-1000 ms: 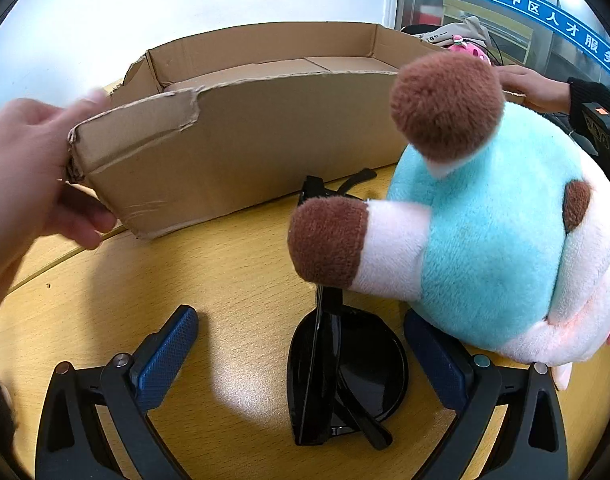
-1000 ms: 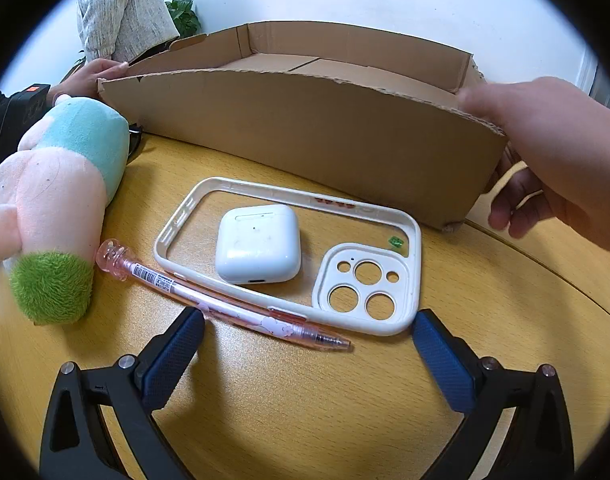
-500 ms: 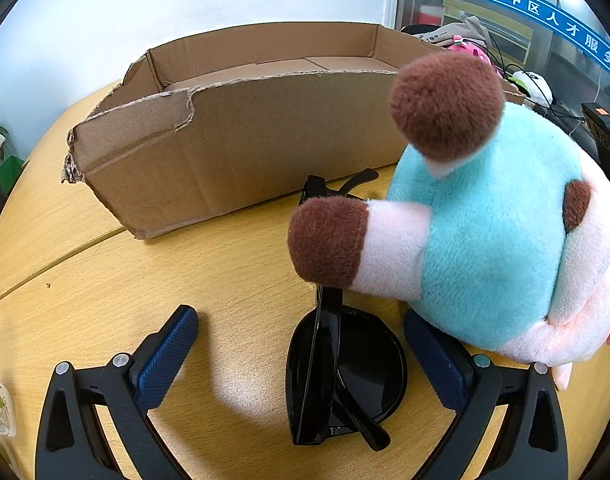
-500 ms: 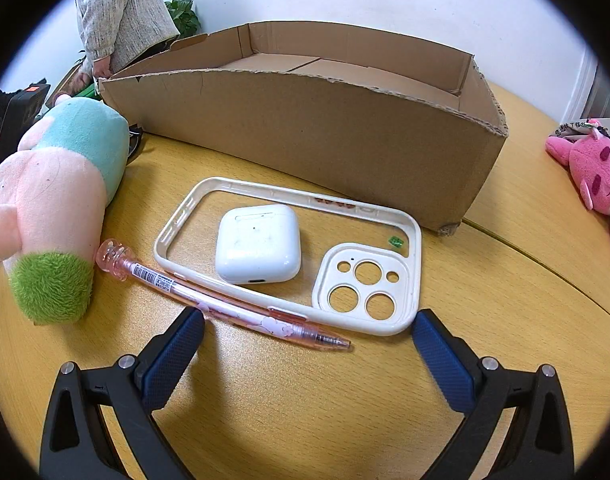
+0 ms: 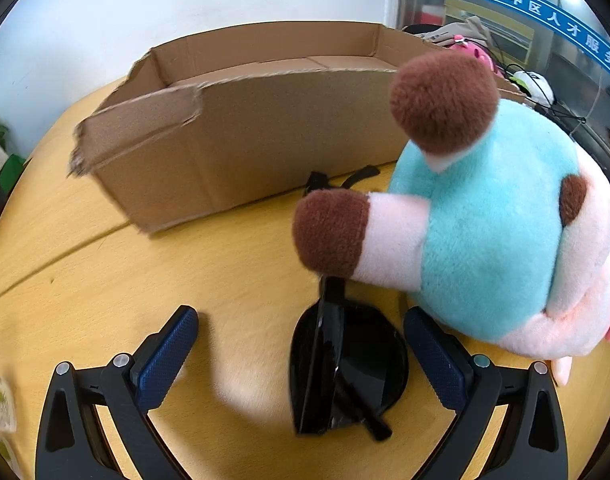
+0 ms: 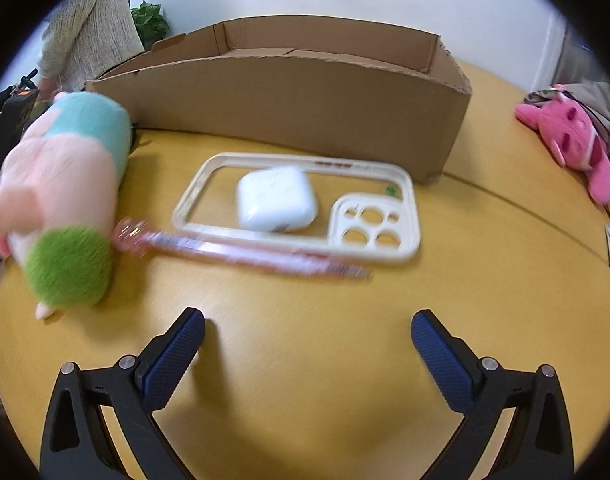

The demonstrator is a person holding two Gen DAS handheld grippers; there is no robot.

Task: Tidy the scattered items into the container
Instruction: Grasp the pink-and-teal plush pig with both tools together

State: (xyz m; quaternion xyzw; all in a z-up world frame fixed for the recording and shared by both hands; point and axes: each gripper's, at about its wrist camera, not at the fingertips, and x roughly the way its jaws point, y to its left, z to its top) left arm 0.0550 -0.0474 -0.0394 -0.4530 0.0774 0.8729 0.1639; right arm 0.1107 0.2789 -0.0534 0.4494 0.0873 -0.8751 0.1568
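While both my grippers gape, empty: left gripper (image 5: 301, 354) straddles folded sunglasses (image 5: 345, 368) on desk (image 5: 233, 264), plush (image 5: 485, 224) beside. Right gripper (image 6: 307, 354) faces pen (image 6: 245, 250), earbud case (image 6: 277, 198) inside phone case (image 6: 409, 208), before box (image 6: 305, 112).

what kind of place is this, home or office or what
Most likely an office or service centre rather than a home. A glass partition carries a blue banner with Chinese lettering, the work surface is a large round wooden table, and a potted plant stands against the plain white wall.
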